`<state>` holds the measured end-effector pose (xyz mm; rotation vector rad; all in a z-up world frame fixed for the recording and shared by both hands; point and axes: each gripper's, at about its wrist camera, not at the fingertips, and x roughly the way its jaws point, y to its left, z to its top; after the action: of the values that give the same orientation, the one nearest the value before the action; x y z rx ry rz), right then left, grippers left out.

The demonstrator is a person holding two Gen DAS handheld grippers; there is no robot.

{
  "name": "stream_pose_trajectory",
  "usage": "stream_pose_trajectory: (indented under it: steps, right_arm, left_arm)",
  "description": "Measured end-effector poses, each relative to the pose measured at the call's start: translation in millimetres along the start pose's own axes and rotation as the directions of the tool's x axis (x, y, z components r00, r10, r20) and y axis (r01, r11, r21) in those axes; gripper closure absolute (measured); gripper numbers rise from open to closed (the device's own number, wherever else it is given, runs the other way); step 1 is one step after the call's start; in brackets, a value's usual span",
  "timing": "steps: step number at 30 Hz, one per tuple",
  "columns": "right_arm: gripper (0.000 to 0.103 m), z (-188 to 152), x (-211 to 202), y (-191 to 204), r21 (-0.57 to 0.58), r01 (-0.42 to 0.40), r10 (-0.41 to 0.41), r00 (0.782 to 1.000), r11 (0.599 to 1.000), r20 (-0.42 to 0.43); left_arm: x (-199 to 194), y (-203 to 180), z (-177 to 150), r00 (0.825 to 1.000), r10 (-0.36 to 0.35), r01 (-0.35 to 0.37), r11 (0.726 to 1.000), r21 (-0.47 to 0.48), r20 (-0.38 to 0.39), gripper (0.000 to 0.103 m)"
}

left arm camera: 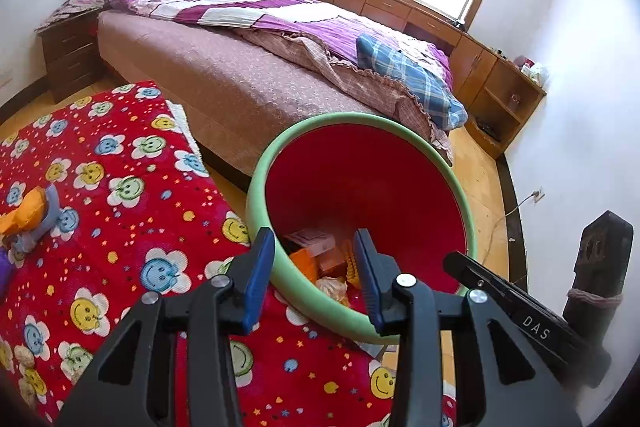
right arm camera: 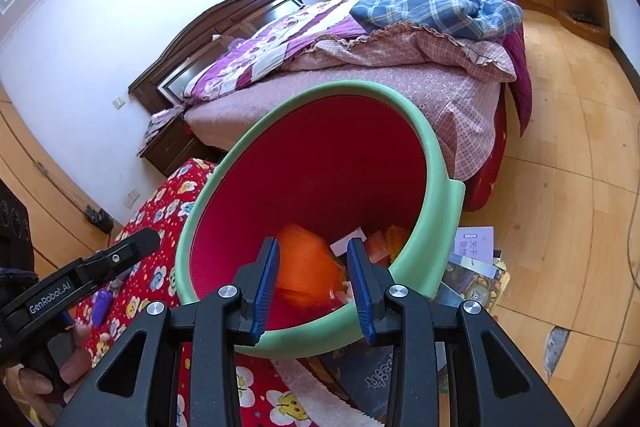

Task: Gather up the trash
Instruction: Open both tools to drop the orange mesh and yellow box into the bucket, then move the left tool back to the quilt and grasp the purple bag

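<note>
1. We hold the left gripper (left arm camera: 316, 279) straddling the near rim of the round green plastic bin with the smooth red inside (left arm camera: 400, 131). Its blue pads stand apart, one outside the wall and one inside, pressing on nothing, so it is released.
2. We hold the right gripper (right arm camera: 314, 285) over the bin's mouth (right arm camera: 436, 163), pointing down into it. An orange crumpled wrapper (right arm camera: 306, 267) shows between its jaws, blurred. We judge it is dropping into the bin and not gripped (the blur suggests a fall), so this gripper reads as let go too.
3. The trash lies at the bottom of the bin: an orange carton (left arm camera: 306, 261), a pale crumpled ball (left arm camera: 332, 287) and a yellow ridged piece (left arm camera: 352, 265), all light and soft or thin-walled.
4. The bin leans against the edge of the red fleece blanket printed with smiling flowers (left arm camera: 120, 155), probably tilted so its opening faces us.
5. More seems left to collect: an orange and grey soft piece (left arm camera: 34, 211) at the blanket's left edge and a small purple object (right arm camera: 102, 303) on the blanket.
6. Glossy printed booklets (right arm camera: 474, 255) lie on the wooden floor (right arm camera: 560, 187) beside the bin.
</note>
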<state>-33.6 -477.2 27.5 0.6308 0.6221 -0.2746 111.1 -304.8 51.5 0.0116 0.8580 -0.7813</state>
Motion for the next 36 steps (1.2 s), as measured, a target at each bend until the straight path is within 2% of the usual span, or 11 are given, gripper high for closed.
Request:
stream_pose_trajectory:
  steps: [10, 14, 19, 21, 36]
  right_arm:
    - [0.057, -4, -8, 10, 0.001, -0.002, 0.002, 1.000, 1.000, 0.007]
    - [0.049, -6, -14, 19, -0.012, -0.011, 0.011, 1.000, 1.000, 0.015]
    - [0.046, -8, -17, 34, -0.043, -0.015, 0.016, 1.000, 0.999, 0.019]
    - [0.038, -10, -18, 40, -0.051, -0.016, 0.017, 1.000, 0.999, 0.016]
    - [0.037, -26, -18, 97, -0.144, -0.084, 0.081, 0.996, 0.986, -0.028]
  left_arm:
    - [-25, 18, -8, 0.999, 0.034, -0.032, 0.998, -0.055, 0.025, 0.062]
    - [-37, 28, -12, 0.998, 0.050, -0.048, 0.996, -0.073, 0.035, 0.062]
    - [-52, 39, -17, 0.996, 0.073, -0.068, 0.993, -0.097, 0.048, 0.062]
    - [-60, 44, -20, 0.995, 0.085, -0.078, 0.991, -0.105, 0.057, 0.062]
    - [-111, 92, -40, 0.983, 0.154, -0.130, 0.969, -0.212, 0.099, 0.062]
